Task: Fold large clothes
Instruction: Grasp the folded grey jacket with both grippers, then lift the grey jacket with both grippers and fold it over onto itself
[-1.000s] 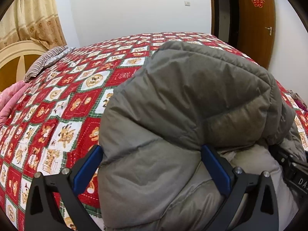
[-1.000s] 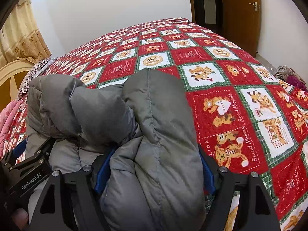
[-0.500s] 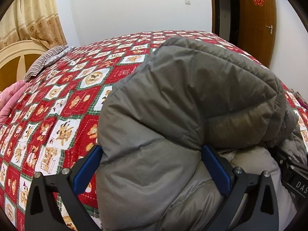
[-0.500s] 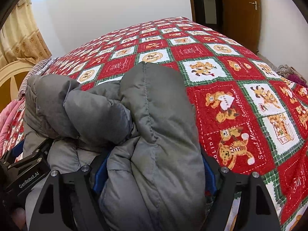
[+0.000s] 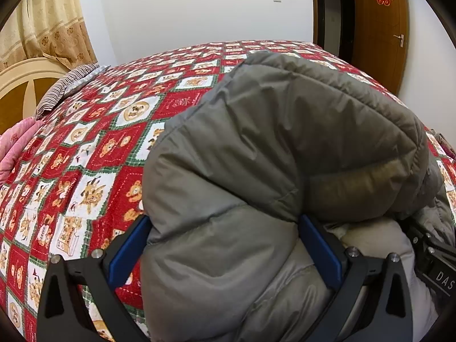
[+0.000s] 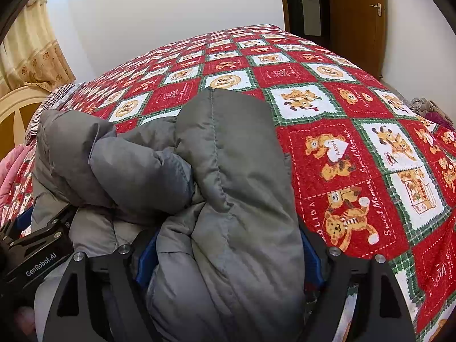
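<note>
Jacket: grey padded jacket [image 5: 256,171] bunched in thick folds, filling the lower centre of both wrist views and lying on the bed.
Left gripper: left gripper [image 5: 225,245] at the bottom of the left view, its blue pads set wide and pinching a fat quilted fold on both sides.
Right gripper: right gripper [image 6: 228,253] at the bottom of the right view, blue pads wide apart, pressed against a thick fold that fills the gap.
Bedspread: red, white and green bear-print bedspread [image 6: 356,148] spreads across the middle of both frames.
Surroundings: wooden door [image 5: 379,28] upper right; curtain [image 5: 42,22] upper left; cream headboard [image 5: 25,79] and striped cloth [image 5: 65,85] at the left edge.
</note>
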A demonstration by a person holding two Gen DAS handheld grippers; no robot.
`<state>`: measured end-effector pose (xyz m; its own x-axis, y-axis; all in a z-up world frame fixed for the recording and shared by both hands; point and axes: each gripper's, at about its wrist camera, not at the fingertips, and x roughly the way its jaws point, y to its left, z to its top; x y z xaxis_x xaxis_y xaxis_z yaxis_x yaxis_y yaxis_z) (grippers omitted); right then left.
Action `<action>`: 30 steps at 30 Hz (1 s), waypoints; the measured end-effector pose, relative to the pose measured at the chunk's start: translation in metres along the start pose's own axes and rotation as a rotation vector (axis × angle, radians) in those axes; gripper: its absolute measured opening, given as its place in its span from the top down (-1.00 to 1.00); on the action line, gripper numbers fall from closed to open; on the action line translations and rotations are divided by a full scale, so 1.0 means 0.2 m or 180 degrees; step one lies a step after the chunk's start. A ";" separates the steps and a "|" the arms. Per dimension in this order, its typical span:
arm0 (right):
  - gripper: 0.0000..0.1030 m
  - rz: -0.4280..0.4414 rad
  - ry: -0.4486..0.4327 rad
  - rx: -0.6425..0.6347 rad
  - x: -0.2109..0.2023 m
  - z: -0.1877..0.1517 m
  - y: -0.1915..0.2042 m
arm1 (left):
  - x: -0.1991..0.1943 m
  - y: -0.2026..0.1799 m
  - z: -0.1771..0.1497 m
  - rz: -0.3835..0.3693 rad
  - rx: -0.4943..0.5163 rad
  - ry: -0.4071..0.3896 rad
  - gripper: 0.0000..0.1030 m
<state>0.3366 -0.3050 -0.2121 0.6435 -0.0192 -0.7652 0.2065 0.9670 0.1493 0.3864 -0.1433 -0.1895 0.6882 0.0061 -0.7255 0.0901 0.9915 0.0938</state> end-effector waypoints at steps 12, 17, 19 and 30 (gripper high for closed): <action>-0.70 0.0112 -0.0032 0.0071 -0.06 -0.03 -0.05 | -0.21 0.13 -0.15 -0.0191 -0.0031 0.0030 -1.00; -0.79 0.0234 0.0002 0.0191 -0.12 -0.08 -0.14 | -0.20 0.15 -0.20 -0.0429 -0.0124 0.0155 -1.00; -0.79 0.0275 -0.0005 0.0203 -0.13 -0.10 -0.16 | -0.18 0.14 -0.20 -0.0486 -0.0107 0.0190 -1.00; 0.12 0.0509 -0.0014 0.0131 -0.14 -0.15 -0.10 | -0.15 0.12 -0.23 -0.1040 -0.0050 0.0262 -0.30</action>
<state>0.2916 -0.3157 -0.2121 0.6737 0.1330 -0.7269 0.1310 0.9466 0.2946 0.3344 -0.1135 -0.1965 0.5644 -0.3027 -0.7680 0.2848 0.9446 -0.1630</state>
